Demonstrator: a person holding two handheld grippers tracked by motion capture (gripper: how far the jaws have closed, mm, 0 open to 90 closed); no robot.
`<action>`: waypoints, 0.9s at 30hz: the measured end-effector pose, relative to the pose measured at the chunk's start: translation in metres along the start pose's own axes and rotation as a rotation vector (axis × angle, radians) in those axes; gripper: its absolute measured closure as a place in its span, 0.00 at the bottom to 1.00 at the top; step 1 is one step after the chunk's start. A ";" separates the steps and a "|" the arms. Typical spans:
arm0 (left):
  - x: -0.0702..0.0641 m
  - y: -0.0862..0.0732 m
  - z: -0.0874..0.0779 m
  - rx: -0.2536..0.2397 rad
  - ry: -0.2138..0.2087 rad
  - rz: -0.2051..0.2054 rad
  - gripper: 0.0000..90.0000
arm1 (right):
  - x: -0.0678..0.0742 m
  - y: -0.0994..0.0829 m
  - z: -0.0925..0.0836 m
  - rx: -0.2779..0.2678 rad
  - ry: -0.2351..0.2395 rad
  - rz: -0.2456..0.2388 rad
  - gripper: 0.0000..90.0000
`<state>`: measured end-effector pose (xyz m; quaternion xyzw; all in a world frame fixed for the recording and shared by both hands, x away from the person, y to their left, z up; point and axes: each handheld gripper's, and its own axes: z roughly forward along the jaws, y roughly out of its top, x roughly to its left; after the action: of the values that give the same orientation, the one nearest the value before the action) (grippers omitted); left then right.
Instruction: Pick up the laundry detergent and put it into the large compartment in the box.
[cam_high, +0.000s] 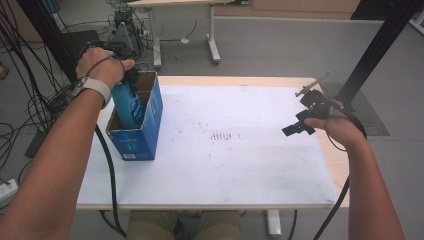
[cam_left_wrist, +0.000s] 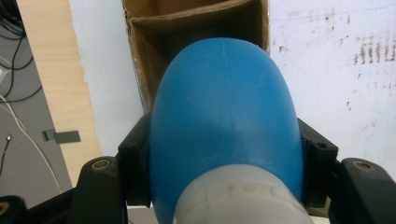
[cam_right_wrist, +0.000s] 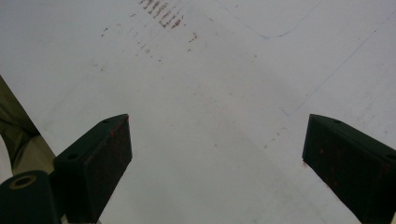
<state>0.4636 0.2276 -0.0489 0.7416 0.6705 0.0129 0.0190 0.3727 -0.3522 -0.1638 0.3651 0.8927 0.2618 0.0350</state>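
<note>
overhead facing forward, tool cameras close, sharing white table (cam_high: 240, 165)

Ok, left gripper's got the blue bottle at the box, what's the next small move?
Probably lower it straight down: the left gripper is shut on the blue bottle, which sits only partly inside the open cardboard box, so releasing now might tip it.

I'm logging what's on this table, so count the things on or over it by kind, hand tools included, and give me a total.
Blue bottle, clamped in the left tool, partly down in the box: 1
Blue cardboard box: 1
Hand-held tools, the left one plus the right tool, open over the white table: 2
Total: 4
</note>
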 end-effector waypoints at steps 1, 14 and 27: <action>0.000 0.001 0.003 0.008 0.002 0.002 0.42 | 0.000 0.000 0.001 0.000 0.001 0.001 0.09; 0.002 0.003 0.019 0.012 0.003 -0.003 0.42 | 0.000 0.003 0.003 0.005 0.002 -0.001 0.09; 0.001 0.004 0.032 0.010 0.008 -0.006 0.42 | -0.002 -0.001 0.004 0.008 0.004 0.012 0.09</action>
<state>0.4696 0.2281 -0.0811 0.7396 0.6728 0.0123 0.0128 0.3749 -0.3525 -0.1679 0.3700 0.8917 0.2591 0.0303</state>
